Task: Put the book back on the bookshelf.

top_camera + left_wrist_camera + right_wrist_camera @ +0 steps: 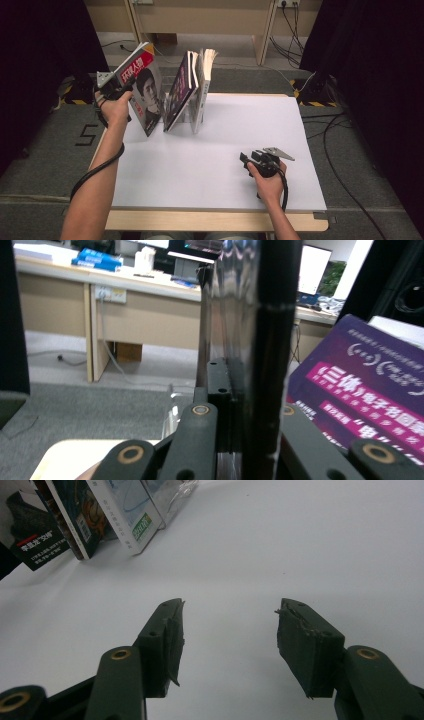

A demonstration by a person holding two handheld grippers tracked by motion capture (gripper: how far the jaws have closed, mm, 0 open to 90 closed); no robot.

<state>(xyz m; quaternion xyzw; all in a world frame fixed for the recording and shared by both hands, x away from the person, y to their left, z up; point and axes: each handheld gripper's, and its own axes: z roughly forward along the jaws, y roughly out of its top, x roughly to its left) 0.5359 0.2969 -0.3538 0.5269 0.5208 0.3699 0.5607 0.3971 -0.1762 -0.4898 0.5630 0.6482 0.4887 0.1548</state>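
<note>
My left gripper (126, 89) is shut on the edge of a magazine (144, 89) with a red title band and a portrait on its cover. It holds the magazine tilted above the table's far left corner. In the left gripper view the magazine's dark edge (260, 340) stands pinched between the jaws. Just right of it a purple book (179, 89) leans against a thick white book (204, 82) in a clear stand (189, 116). My right gripper (248, 160) rests open on the white tabletop (225, 150) at the near right, with nothing between its fingers (165, 640).
The purple book's cover (360, 390) lies close on the right in the left gripper view. The books' lower ends (90, 520) and the clear stand (175, 495) sit far off from my right gripper. Cables (335, 150) trail over the floor to the right of the table.
</note>
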